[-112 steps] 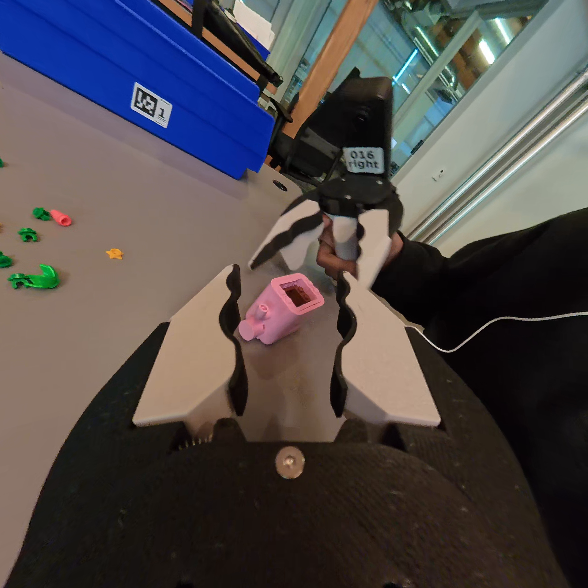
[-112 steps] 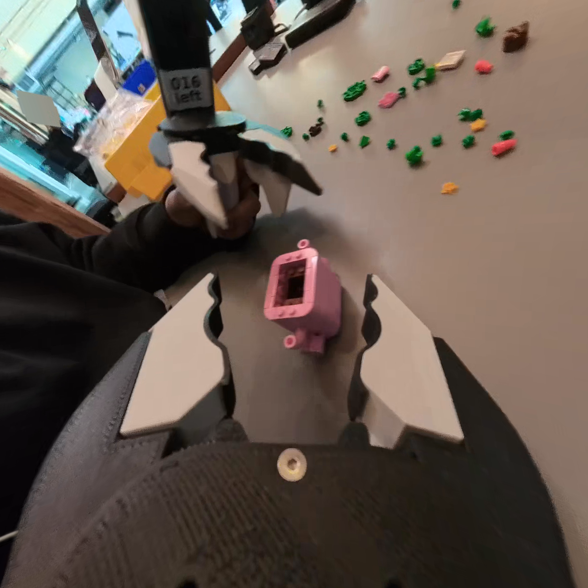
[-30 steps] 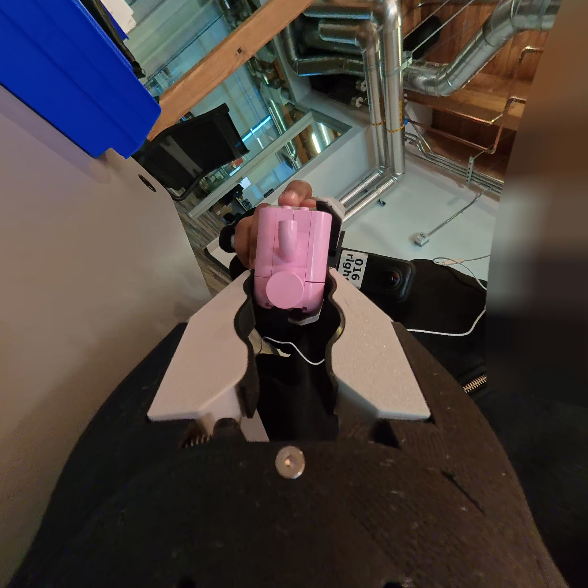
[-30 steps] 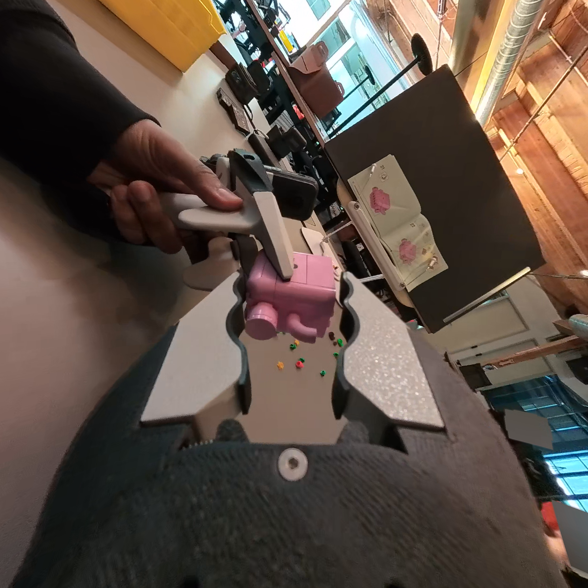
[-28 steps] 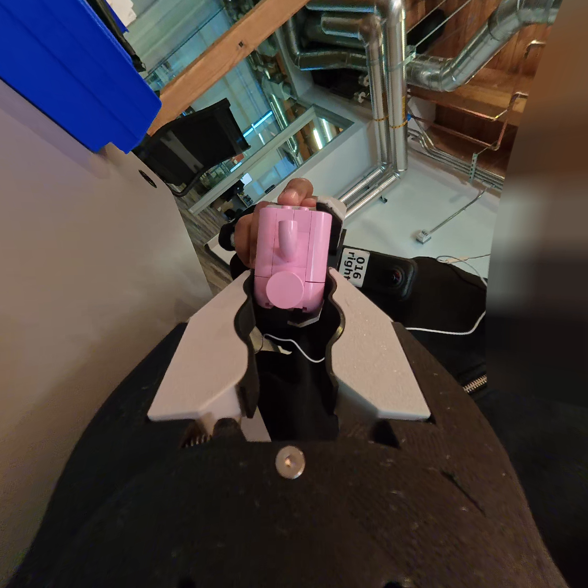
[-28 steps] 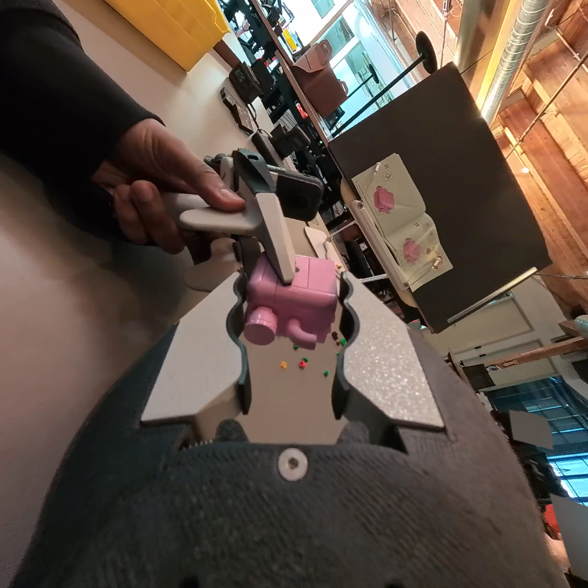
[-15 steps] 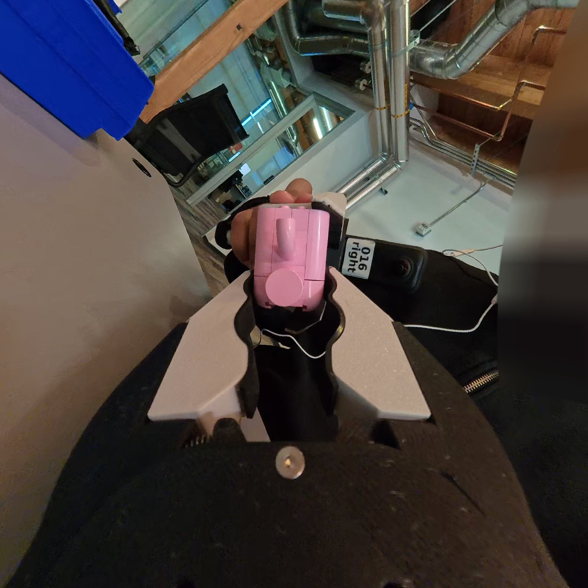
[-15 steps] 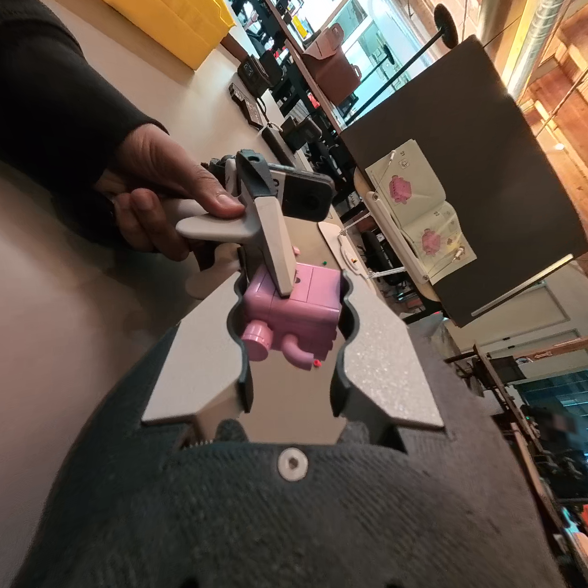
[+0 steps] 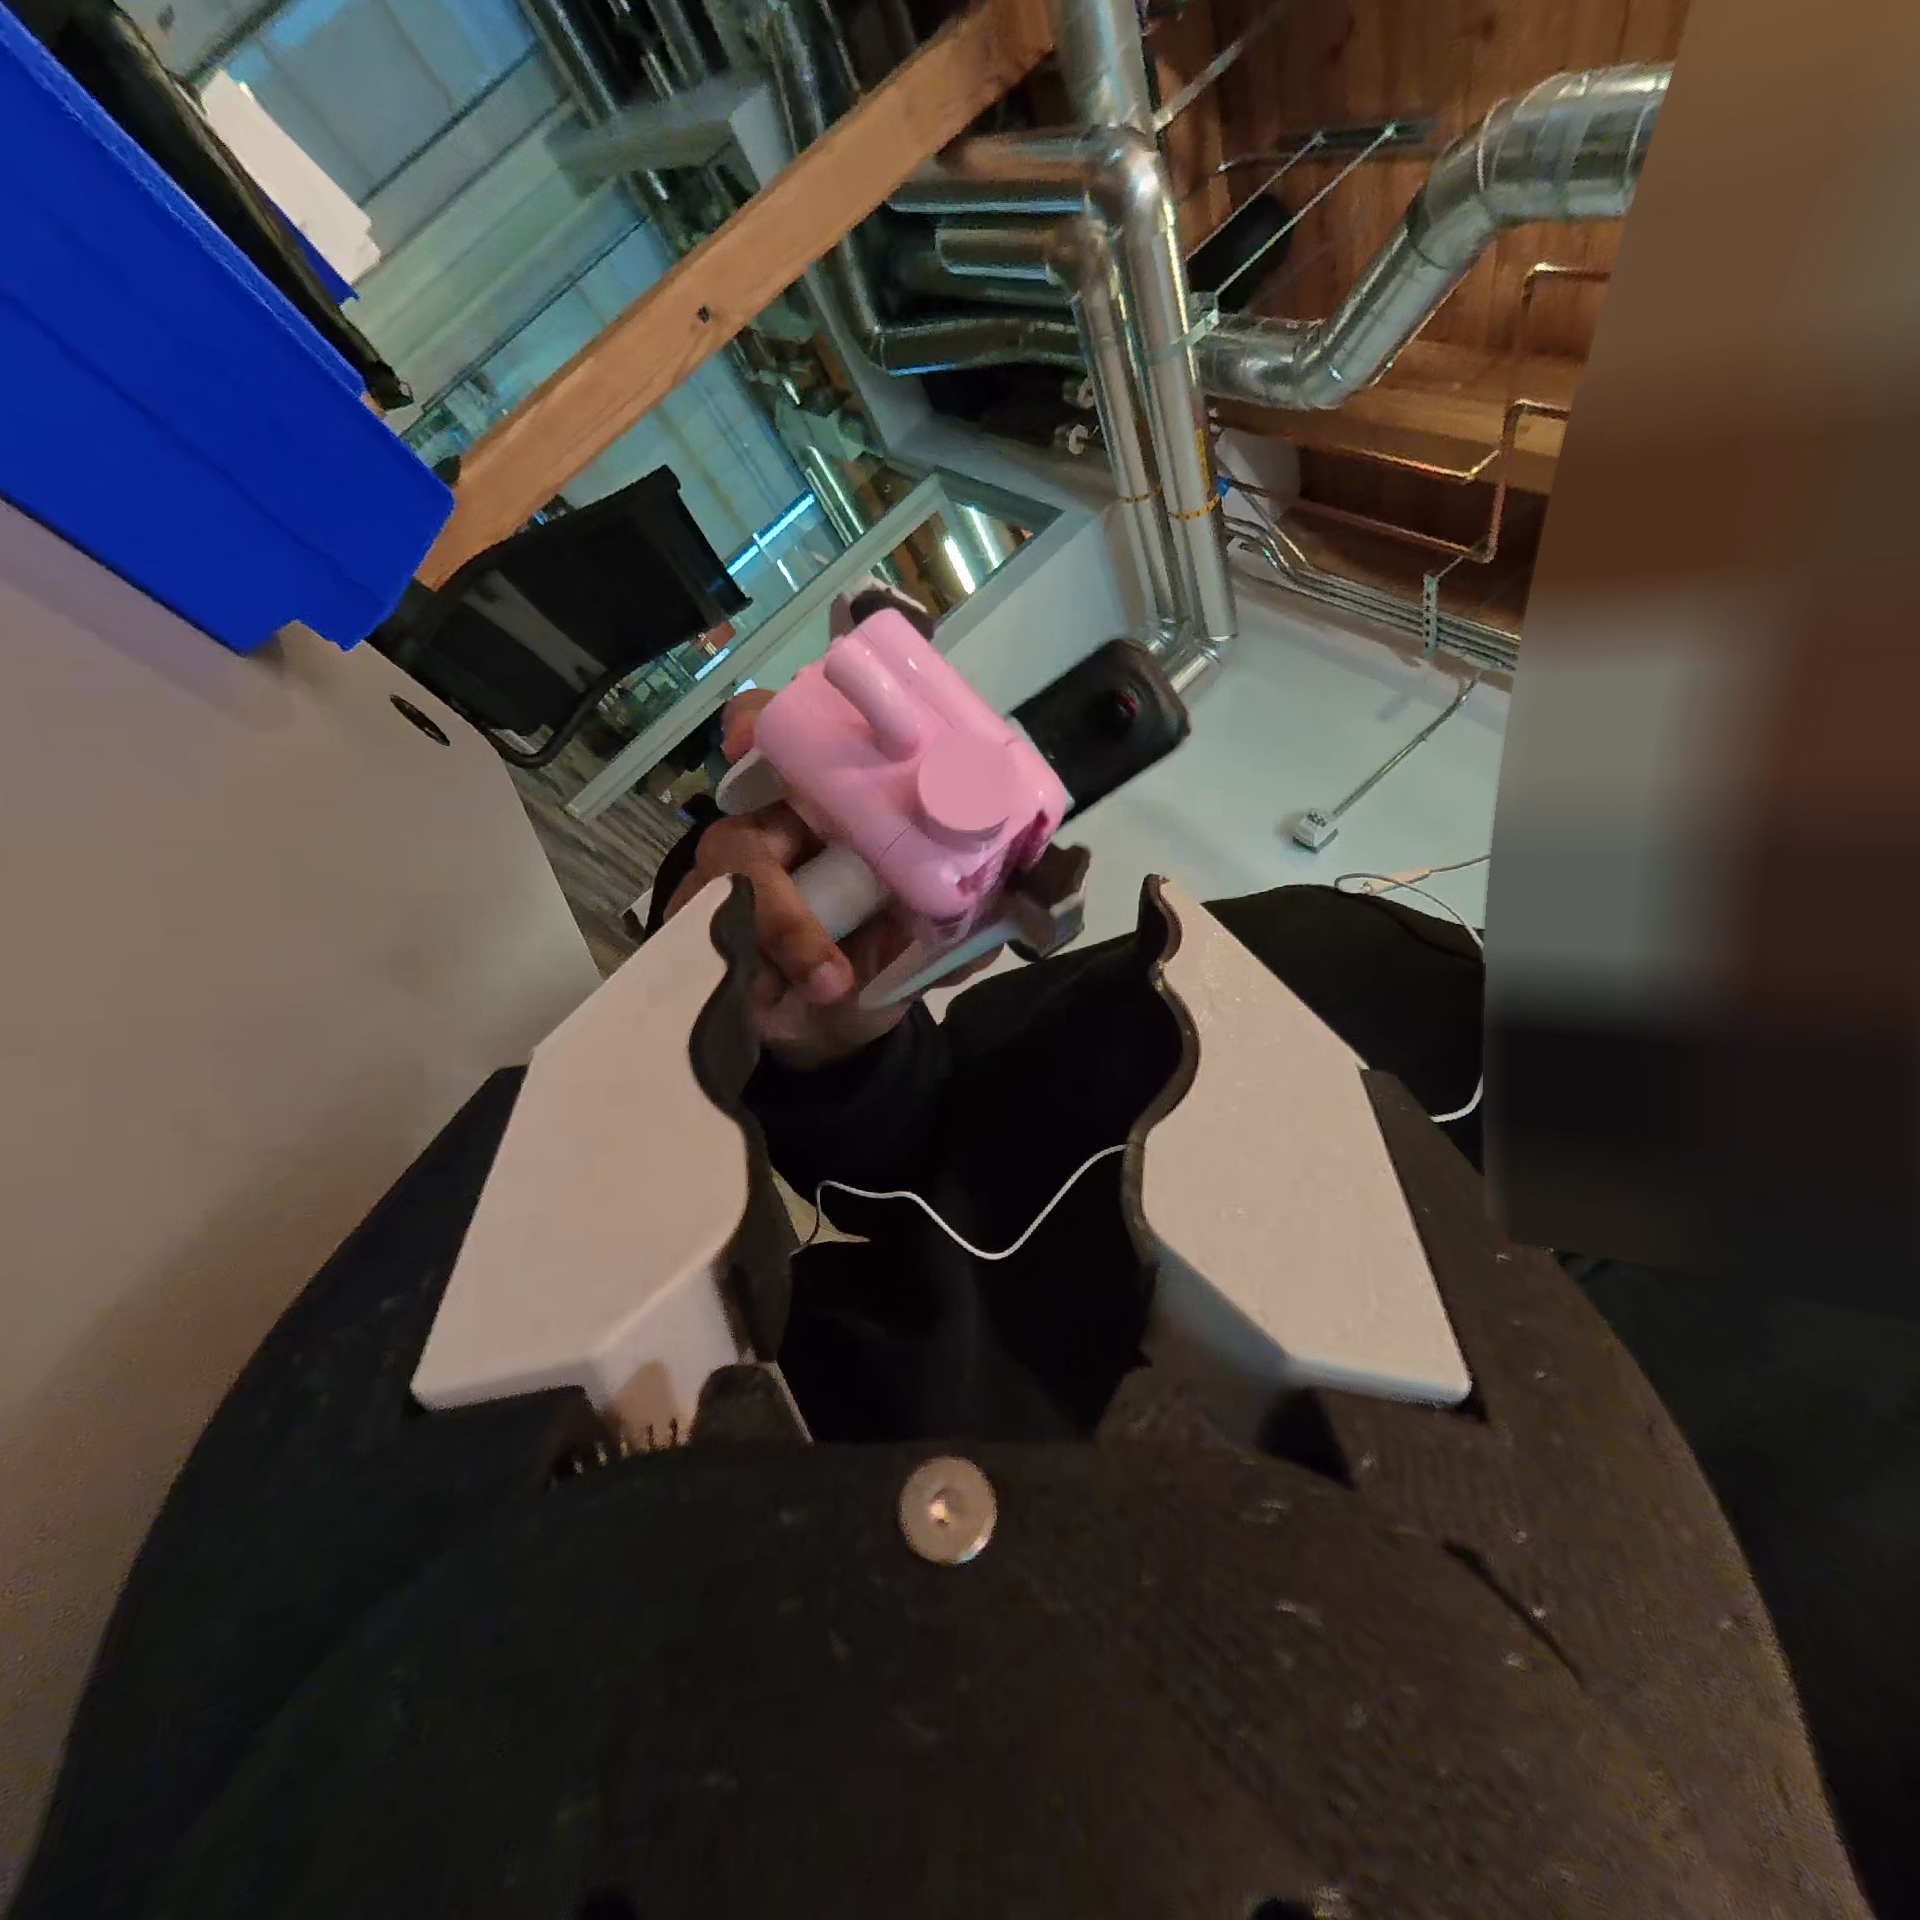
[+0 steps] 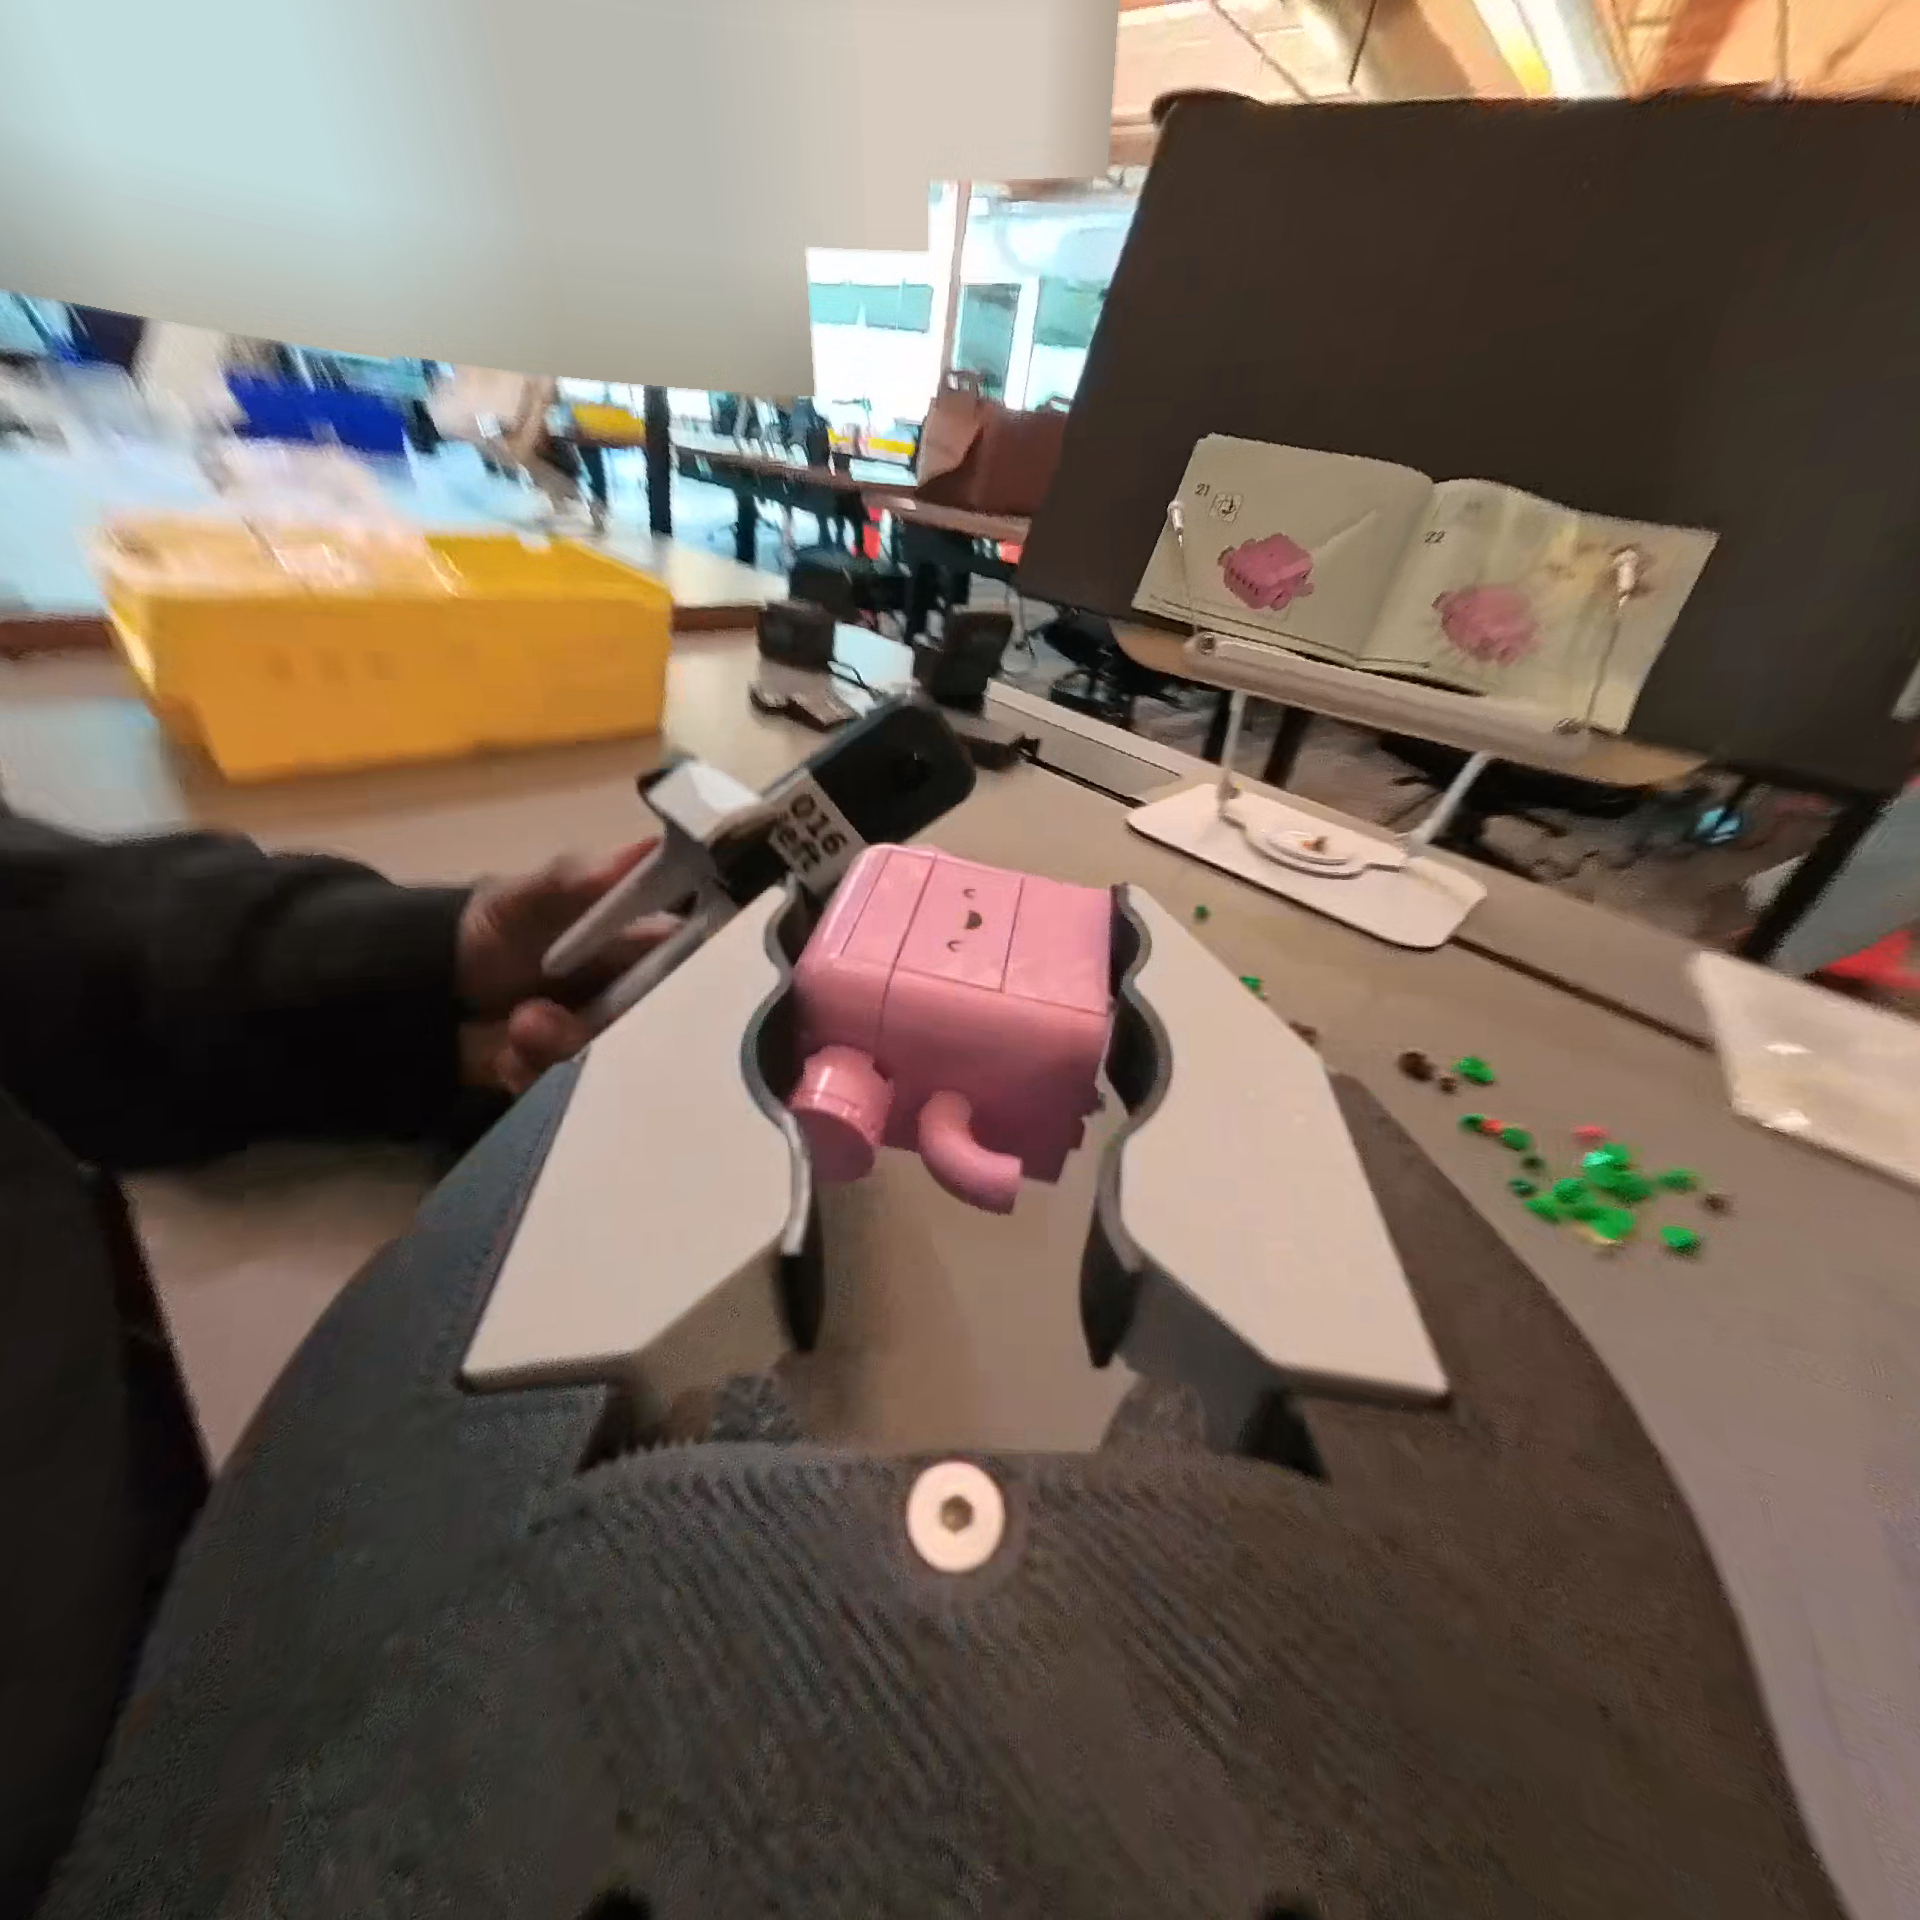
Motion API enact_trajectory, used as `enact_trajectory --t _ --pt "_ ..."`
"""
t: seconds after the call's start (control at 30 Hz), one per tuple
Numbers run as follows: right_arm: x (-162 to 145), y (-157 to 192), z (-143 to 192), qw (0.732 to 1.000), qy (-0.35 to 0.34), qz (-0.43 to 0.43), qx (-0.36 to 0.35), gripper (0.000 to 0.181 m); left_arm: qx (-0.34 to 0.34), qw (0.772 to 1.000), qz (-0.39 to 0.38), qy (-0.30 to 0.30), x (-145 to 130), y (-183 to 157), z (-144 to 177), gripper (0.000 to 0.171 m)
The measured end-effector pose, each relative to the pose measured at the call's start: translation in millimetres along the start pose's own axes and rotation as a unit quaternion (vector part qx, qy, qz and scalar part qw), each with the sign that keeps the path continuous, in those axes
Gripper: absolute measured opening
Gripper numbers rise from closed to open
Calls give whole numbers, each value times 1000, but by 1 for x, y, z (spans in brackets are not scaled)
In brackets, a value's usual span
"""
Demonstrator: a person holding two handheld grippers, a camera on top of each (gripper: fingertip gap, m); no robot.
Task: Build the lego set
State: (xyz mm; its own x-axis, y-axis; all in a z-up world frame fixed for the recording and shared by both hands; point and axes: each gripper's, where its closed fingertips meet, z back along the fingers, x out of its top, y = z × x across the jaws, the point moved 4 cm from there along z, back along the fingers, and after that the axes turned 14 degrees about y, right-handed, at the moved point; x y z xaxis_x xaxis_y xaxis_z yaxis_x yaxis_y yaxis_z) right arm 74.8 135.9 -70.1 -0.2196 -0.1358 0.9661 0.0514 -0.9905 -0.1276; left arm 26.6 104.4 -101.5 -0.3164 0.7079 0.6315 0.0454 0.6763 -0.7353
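A workshop or lab. Bare metal ducts (image 9: 1455, 301) and a wooden beam (image 9: 727, 270) run overhead beyond the fingers. Past them stand long worktables (image 10: 1558, 1039), a yellow bin (image 10: 416, 655) and a blue bin (image 9: 156, 416).

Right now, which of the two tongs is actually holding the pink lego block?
The right tongs: their fingers press both sides of the pink lego block, lifted clear of the table. The left tongs stand open with nothing between their fingers, apart from the block.

Both pictures bend at the edges like a fish-eye. The right wrist view is bright but smeared on its left side, where the yellow bin (image 10: 405, 649) looks fuzzy. The left wrist view is dimmer and sharper.
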Motion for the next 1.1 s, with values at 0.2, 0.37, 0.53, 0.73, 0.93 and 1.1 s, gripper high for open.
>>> enact_trajectory --t 0.2,0.37,0.53,0.73,0.93,1.1 --pt "-2 -4 0 978 -39 -169 117 57 -4 1000 -18 -7 2 -5 -1 70" --pt "-12 -13 -6 901 -45 -358 240 56 129 985 -98 -57 17 -2 17 96" --pt "-36 -12 -15 750 2 -538 384 59 296 917 -263 46 13 -6 15 113" --pt "-61 9 -27 709 104 -559 417 57 379 839 -349 175 -18 16 -4 71" --pt "-66 7 -29 723 126 -544 406 57 346 849 -328 229 -31 20 -9 38" --pt "-56 -26 -23 772 80 -511 370 73 394 833 -324 215 -19 22 10 36"
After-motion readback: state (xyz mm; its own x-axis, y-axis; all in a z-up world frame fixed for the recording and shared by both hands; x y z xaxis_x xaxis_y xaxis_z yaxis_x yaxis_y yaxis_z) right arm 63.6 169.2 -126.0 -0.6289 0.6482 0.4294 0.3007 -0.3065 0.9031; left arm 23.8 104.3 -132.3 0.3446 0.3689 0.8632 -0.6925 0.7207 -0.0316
